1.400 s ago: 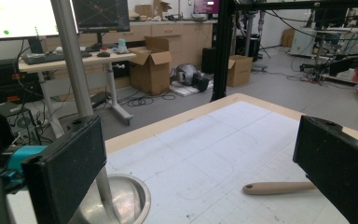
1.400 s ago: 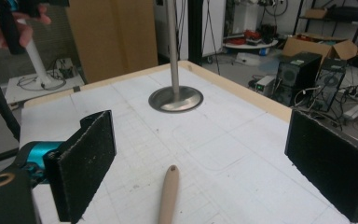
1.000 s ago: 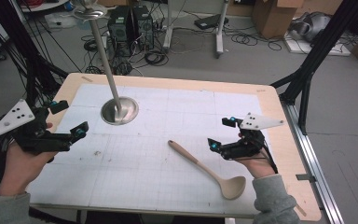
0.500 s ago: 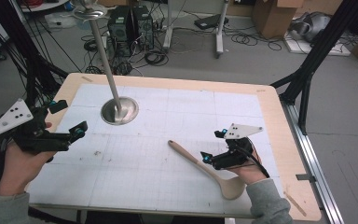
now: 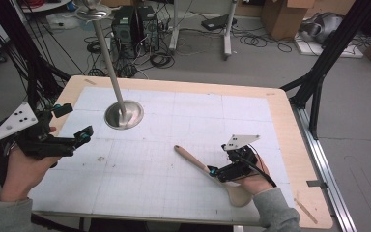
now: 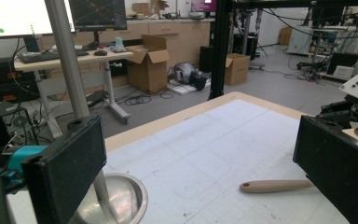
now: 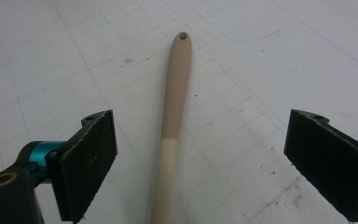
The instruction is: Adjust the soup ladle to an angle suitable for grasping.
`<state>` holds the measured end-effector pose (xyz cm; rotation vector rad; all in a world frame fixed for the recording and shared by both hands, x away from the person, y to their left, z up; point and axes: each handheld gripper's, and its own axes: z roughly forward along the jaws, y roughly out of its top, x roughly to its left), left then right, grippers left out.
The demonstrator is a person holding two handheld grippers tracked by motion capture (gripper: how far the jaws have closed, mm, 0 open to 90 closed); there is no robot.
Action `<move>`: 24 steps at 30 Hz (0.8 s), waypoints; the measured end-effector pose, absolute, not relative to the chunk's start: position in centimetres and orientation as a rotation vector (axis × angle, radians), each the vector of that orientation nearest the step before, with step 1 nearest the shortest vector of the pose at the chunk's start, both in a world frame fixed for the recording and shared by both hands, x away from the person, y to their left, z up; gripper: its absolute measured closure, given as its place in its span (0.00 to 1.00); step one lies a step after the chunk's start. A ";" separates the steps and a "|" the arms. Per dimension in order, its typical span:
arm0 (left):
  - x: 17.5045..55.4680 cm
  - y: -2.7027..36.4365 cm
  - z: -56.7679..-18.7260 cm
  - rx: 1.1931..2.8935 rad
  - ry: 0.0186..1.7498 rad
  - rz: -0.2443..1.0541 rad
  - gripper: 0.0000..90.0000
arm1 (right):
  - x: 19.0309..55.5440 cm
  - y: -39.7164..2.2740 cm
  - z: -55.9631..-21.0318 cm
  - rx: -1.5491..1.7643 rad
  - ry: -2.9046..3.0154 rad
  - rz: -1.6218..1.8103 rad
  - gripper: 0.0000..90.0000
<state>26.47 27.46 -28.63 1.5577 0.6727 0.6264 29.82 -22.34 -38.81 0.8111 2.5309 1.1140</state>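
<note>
1. One tan wooden spoon with a paler bowl end [image 5: 203, 166], lower centre-right of the high view.
2. One shiny round steel base carrying a tall metal pole [image 5: 123, 114], upper left of the bench.
3. Two black two-jaw grippers: left gripper [image 5: 70, 124] at the left edge, right gripper [image 5: 221, 170] lower right.
4. One light wooden bench with a white gridded mat [image 5: 280, 116].

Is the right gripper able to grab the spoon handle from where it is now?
Probably yes. The right gripper is open with its jaws either side of the spoon handle, and nothing lies between them.
</note>
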 end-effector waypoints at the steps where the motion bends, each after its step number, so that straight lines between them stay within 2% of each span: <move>1: 26.5 27.4 -28.7 1.558 0.674 0.626 0.03 | 29.9 -22.2 -38.9 0.818 2.533 1.102 0.10; 3: 26.5 27.4 -28.7 1.558 0.674 0.626 0.03 | 29.9 -22.2 -39.0 0.811 2.549 1.088 0.14; 14: 26.5 27.4 -28.8 1.561 0.678 0.624 0.03 | 30.1 -21.3 -39.9 0.816 2.615 0.937 0.20; 16: 26.5 27.4 -28.8 1.561 0.678 0.623 0.03 | 30.1 -21.1 -40.1 0.810 2.644 0.908 0.26; 24: 26.4 27.4 -28.9 1.564 0.680 0.621 0.03 | 30.1 -20.5 -40.4 0.811 2.689 0.850 0.39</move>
